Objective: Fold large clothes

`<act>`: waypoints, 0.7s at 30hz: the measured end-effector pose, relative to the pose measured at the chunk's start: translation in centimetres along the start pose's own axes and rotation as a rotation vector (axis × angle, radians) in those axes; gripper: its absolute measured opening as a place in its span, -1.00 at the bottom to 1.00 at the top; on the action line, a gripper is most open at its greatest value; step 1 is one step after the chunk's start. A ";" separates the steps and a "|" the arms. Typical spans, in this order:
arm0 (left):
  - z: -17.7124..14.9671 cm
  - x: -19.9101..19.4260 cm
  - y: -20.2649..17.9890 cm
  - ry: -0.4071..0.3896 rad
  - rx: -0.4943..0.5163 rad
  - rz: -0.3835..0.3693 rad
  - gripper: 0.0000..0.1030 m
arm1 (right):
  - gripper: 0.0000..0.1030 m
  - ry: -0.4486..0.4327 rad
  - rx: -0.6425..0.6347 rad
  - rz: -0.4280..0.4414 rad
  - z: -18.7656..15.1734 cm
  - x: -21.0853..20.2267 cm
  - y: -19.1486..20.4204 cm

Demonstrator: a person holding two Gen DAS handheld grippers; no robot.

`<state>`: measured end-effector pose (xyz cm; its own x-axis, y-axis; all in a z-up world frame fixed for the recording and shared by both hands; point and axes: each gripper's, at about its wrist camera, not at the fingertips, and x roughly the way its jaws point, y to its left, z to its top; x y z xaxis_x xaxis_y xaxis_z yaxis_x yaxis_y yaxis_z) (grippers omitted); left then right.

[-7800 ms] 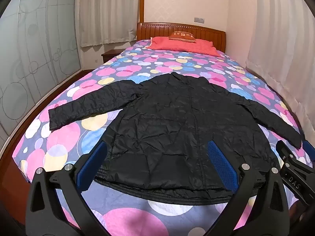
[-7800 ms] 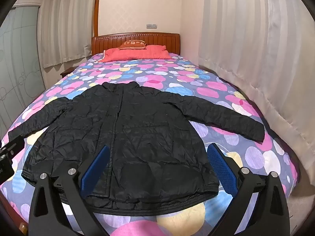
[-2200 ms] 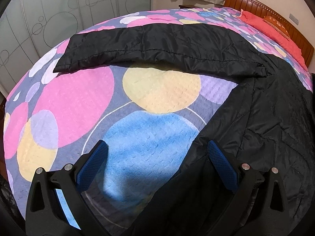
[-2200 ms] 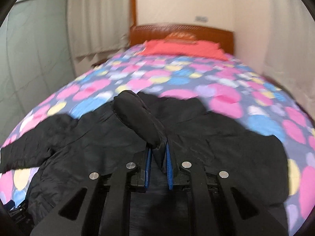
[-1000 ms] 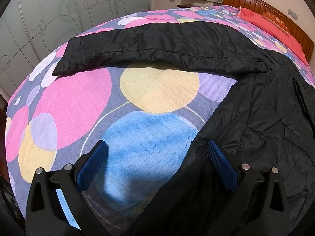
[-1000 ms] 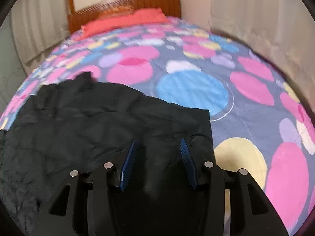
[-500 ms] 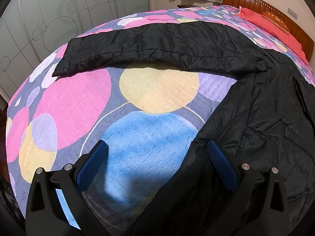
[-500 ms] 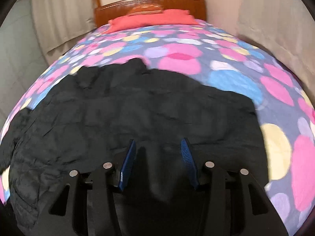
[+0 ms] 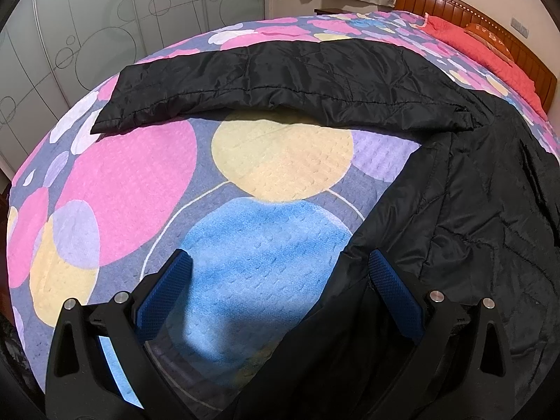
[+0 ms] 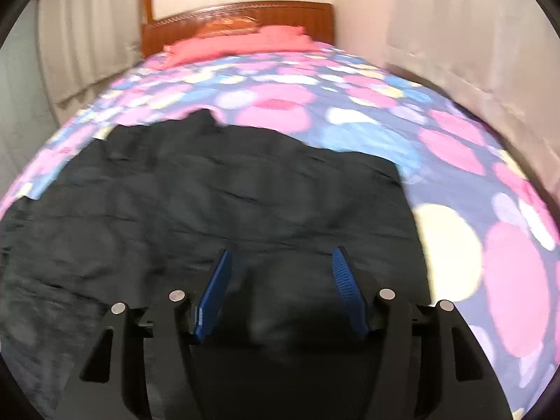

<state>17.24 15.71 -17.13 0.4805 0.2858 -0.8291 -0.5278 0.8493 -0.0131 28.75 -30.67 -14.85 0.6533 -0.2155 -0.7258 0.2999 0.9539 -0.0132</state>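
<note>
The left gripper [image 9: 276, 280] hangs low over the bed with its blue-padded fingers [image 9: 164, 290] spread wide apart and nothing between them but bedspread, its right-hand pad resting at the side edge of the black jacket [image 9: 472, 217]. The right gripper [image 10: 281, 276] also has its jaws apart, though less widely, and sits directly above the jacket's dark body with no fabric pinched between the pads. The jacket is a thin, shiny, quilted garment, creased all over, with stitched seams running across its panels. It lies flat on the bedspread [image 9: 140, 175], which is printed with large pink, yellow, blue and lilac circles on a grey-blue ground. In the left wrist view one sleeve [image 9: 266, 84] stretches straight out from the shoulder toward the near side edge of the bed, its cuff end lying close to that edge, while the body fills the right part of the frame and runs under the gripper's right finger. In the right wrist view, which is somewhat blurred, the jacket [image 10: 224, 203] spreads across the foot half of the bed with a squared-off corner toward the far side edge. A red pillow [image 10: 238, 45] lies at the head of the bed against the wooden headboard [image 10: 238, 17].
</note>
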 end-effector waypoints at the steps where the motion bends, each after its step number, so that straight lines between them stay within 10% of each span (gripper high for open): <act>1: 0.0 0.0 0.0 0.001 0.000 -0.004 0.96 | 0.16 0.030 -0.005 -0.010 -0.4 1.1 -0.5; 9: 1.2 -0.7 2.4 0.058 -0.005 -0.136 0.96 | 0.24 0.018 -0.035 -0.005 -1.5 2.5 -0.4; 21: 7.1 3.1 14.5 -0.084 -0.371 -0.179 0.96 | 0.27 0.009 -0.043 -0.011 -1.7 2.2 -0.1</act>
<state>16.03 32.07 -15.96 0.6347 0.1969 -0.7472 -0.6400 0.6758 -0.3656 28.99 -30.85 -17.68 0.6439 -0.2242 -0.7315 0.2766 0.9597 -0.0506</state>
